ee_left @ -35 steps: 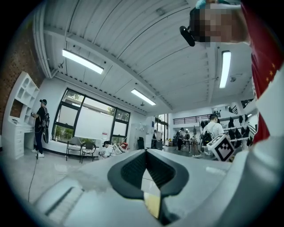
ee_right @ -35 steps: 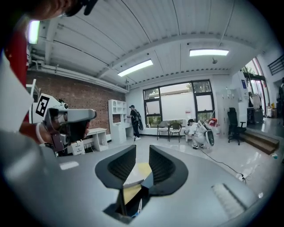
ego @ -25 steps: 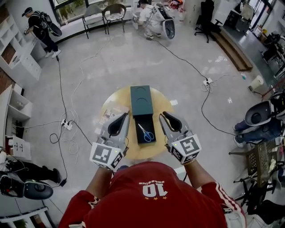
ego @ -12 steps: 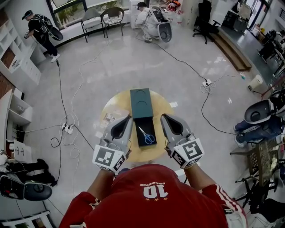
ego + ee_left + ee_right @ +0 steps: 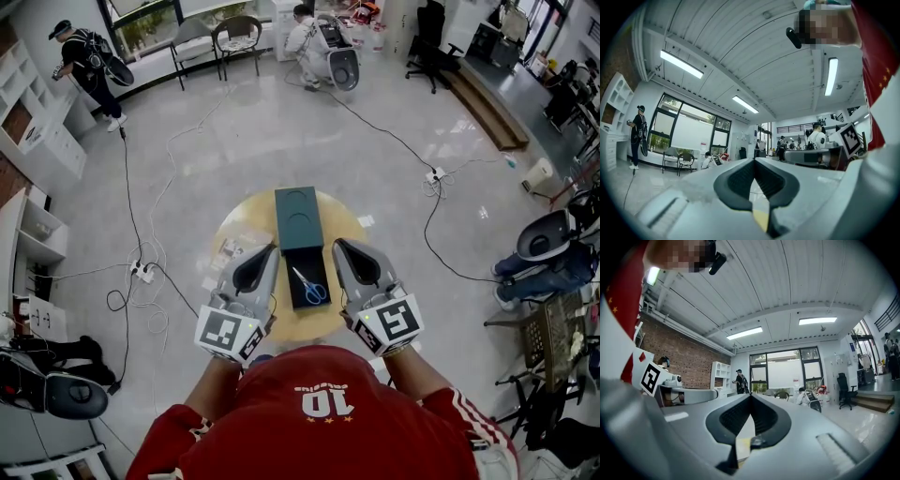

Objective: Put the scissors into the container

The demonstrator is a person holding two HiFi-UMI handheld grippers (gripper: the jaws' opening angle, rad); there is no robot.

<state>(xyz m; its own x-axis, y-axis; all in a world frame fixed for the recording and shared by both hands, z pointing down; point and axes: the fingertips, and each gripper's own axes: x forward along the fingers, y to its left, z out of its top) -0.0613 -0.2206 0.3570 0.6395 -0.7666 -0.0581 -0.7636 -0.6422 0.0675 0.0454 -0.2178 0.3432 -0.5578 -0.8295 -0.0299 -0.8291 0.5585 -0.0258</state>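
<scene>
The only number that can be read is a white "10" (image 5: 324,401) on the person's red shirt (image 5: 281,441); in the head view it stands upside down. Just beside it is a short row of small marks, too small to read. The cube (image 5: 228,330) of the left claw (image 5: 270,247) and the cube (image 5: 388,322) of the right claw (image 5: 337,243) each carry black-and-white square markers, which are patterns and not letters. One such marker (image 5: 851,139) also shows in the left gripper view, and another (image 5: 649,377) in the right gripper view.
</scene>
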